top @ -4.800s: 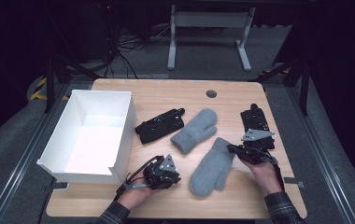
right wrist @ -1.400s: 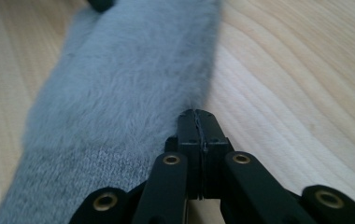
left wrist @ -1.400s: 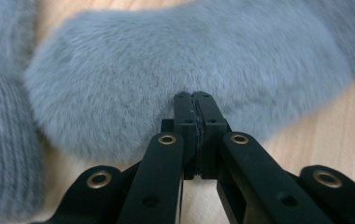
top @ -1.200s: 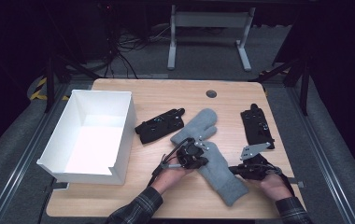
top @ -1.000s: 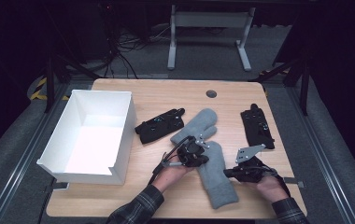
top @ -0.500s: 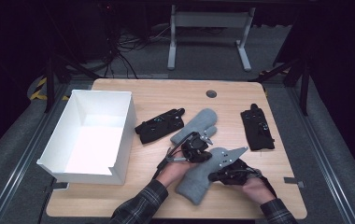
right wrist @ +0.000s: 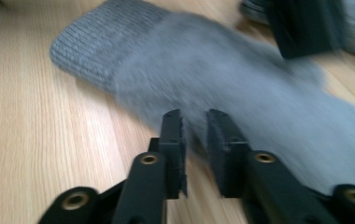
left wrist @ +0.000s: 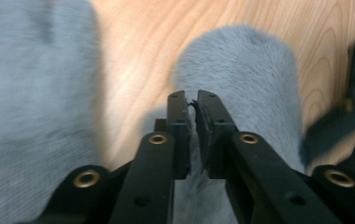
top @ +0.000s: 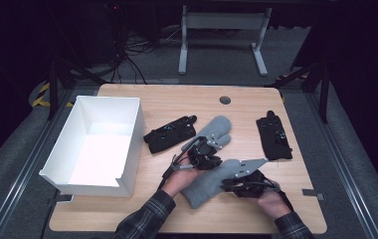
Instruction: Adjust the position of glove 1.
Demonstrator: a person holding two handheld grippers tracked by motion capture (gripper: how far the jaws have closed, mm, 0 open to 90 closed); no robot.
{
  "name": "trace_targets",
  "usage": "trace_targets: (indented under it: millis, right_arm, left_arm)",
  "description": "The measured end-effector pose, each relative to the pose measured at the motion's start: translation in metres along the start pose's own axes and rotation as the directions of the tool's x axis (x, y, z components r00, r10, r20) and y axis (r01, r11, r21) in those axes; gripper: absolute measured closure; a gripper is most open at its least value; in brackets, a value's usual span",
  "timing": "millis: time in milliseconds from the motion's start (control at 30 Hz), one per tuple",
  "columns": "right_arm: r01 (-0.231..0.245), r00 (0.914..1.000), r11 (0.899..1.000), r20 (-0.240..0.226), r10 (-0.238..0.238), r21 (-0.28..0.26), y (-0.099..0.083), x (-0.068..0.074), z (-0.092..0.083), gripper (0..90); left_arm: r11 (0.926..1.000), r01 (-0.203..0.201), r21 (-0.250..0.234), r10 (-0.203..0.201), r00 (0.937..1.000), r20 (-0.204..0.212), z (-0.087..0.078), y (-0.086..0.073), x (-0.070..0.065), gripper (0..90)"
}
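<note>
Grey mitten lies flat near the front of the counter, second mitten just behind it. Soft, light, floppy knit; it'll sag and bunch, so best pinched at the ribbed cuff. Left claw slightly spread, jaws just opening, fluff between. Right claw spread, just opening, nothing gripped. Both gripper views blurred; whether the pads touch is unclear.
</note>
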State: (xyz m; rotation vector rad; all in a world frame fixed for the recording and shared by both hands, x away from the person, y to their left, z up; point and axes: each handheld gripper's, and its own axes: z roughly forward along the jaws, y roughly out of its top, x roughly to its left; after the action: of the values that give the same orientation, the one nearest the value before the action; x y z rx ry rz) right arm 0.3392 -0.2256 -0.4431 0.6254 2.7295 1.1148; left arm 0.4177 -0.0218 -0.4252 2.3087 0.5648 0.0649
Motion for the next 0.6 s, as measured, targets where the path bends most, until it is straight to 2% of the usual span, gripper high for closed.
trace_targets:
  millis: [33,67,100,133,167,200,233,267,300,333,367,400,433,500,600]
  right_arm:
    - [0.000,1.0000,1.000,0.000,0.000,0.000,0.000,0.000,0.000,72.4]
    - [-0.020,0.9989,1.000,0.042,0.020,-0.016,-0.008,-0.002,-0.010,66.7]
    - [-0.020,0.9989,1.000,0.042,0.020,-0.016,-0.008,-0.002,-0.010,66.7]
    - [-0.033,0.9982,0.999,0.050,0.034,-0.025,-0.012,-0.004,-0.014,64.1]
    - [-0.052,0.9957,0.998,0.075,0.054,-0.030,-0.017,-0.006,-0.019,59.1]
    - [-0.072,0.9914,0.997,0.107,0.076,-0.040,-0.025,-0.009,-0.024,51.1]
    - [-0.081,0.9873,0.996,0.133,0.087,-0.047,-0.030,-0.011,-0.027,47.3]
    - [-0.081,0.9873,0.996,0.133,0.087,-0.047,-0.030,-0.011,-0.027,47.3]
    - [-0.095,0.9828,0.994,0.154,0.103,-0.054,-0.035,-0.012,-0.030,43.5]
    - [-0.114,0.9743,0.991,0.188,0.124,-0.065,-0.040,-0.014,-0.033,36.3]
    - [-0.141,0.9618,0.987,0.225,0.155,-0.078,-0.048,-0.017,-0.038,33.0]
    - [-0.153,0.9559,0.985,0.241,0.167,-0.079,-0.052,-0.018,-0.040,31.8]
    - [-0.153,0.9559,0.985,0.241,0.167,-0.079,-0.052,-0.018,-0.040,31.8]
    - [-0.177,0.9423,0.980,0.272,0.196,-0.091,-0.060,-0.022,-0.044,28.5]
    - [-0.202,0.9238,0.974,0.311,0.224,-0.102,-0.071,-0.029,-0.050,26.4]
  left_arm:
    - [1.0000,0.000,0.000,0.000,1.0000,0.000,0.000,0.000,0.000,77.5]
    - [0.9998,0.006,-0.018,-0.007,0.9998,-0.021,-0.009,-0.001,0.005,74.4]
    - [0.9998,0.006,-0.018,-0.007,0.9998,-0.021,-0.009,-0.001,0.005,70.3]
    - [0.9996,0.013,-0.026,-0.014,0.9991,-0.039,-0.014,-0.002,0.008,70.3]
    - [0.9995,0.015,-0.028,-0.016,0.9988,-0.046,-0.017,-0.002,0.011,65.8]
    - [0.9981,0.036,-0.050,-0.038,0.9980,-0.051,-0.024,-0.004,0.020,58.2]
    - [0.9976,0.045,-0.053,-0.047,0.9974,-0.054,-0.026,-0.005,0.024,57.8]
    - [0.9976,0.045,-0.053,-0.047,0.9974,-0.054,-0.026,-0.005,0.024,55.7]
    - [0.9969,0.053,-0.058,-0.057,0.9956,-0.074,-0.028,-0.006,0.030,55.7]
    - [0.9973,0.058,-0.045,-0.061,0.9950,-0.079,-0.030,-0.007,0.035,54.5]
    - [0.9964,0.069,-0.048,-0.074,0.9920,-0.103,-0.030,-0.008,0.044,52.1]
    - [0.9961,0.077,-0.042,-0.082,0.9904,-0.112,-0.030,-0.008,0.049,51.1]
    - [0.9961,0.077,-0.042,-0.082,0.9904,-0.112,-0.030,-0.008,0.049,50.4]
    - [0.9937,0.100,-0.050,-0.106,0.9870,-0.121,-0.029,-0.007,0.061,49.8]
    - [0.9927,0.114,-0.037,-0.119,0.9828,-0.141,-0.023,-0.005,0.075,47.5]
